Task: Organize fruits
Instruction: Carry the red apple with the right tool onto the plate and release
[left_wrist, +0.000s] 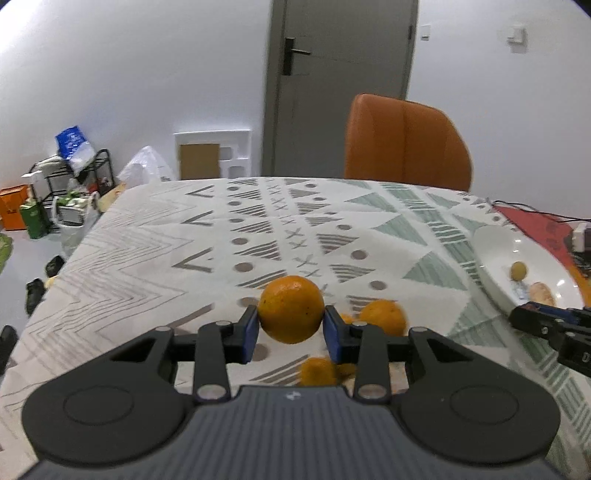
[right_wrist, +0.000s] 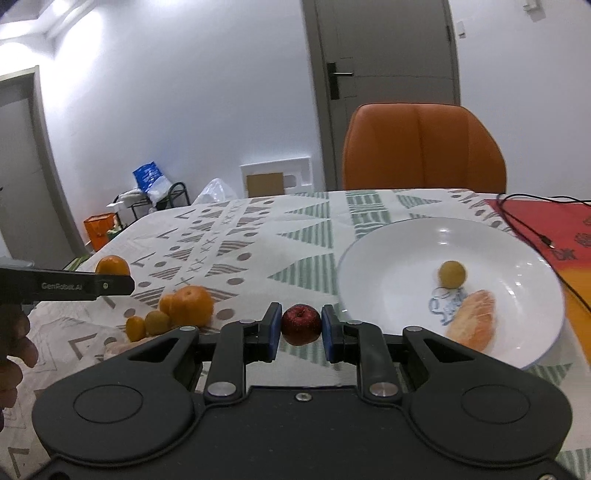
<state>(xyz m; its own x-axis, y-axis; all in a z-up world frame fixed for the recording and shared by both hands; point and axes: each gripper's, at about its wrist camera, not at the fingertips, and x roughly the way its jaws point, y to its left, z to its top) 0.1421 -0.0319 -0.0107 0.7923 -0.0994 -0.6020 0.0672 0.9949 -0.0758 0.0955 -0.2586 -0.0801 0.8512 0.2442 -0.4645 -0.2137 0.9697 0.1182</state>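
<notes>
My left gripper is shut on a large orange, held above the patterned tablecloth. Below and right of it lie another orange and a smaller orange fruit. My right gripper is shut on a small dark red apple, just left of the white plate. The plate holds a small green-yellow fruit and a peeled citrus piece. In the right wrist view a pile of orange and small green fruits lies at the left, with the left gripper and its orange beyond.
An orange chair stands at the table's far edge before a grey door. A black cable runs over a red cloth right of the plate. A hand holds the left gripper. A shelf with clutter stands on the floor at left.
</notes>
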